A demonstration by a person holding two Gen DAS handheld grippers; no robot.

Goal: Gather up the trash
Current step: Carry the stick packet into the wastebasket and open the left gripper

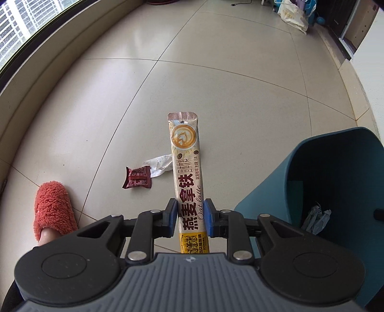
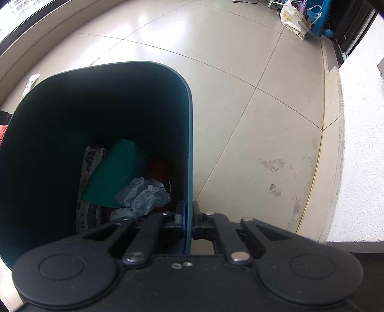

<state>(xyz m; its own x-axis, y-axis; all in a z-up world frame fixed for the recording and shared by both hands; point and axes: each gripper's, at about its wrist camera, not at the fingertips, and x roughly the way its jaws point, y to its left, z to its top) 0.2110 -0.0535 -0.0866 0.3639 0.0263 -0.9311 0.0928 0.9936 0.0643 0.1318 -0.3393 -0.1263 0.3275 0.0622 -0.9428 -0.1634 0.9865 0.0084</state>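
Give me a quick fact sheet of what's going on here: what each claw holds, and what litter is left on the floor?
left gripper: shut on oat latte sachet, lifted above the floor
right gripper: shut on the bin rim
bin contents: crumpled plastic, green sheet, printed wrappers
still on floor: red wrapper, white paper scrap
nearby: orange slipper

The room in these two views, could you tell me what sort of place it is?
Probably a room in a flat: glossy tiled floor, a large window looking onto an apartment block, a fluffy orange slipper, and shopping bags by the far wall.
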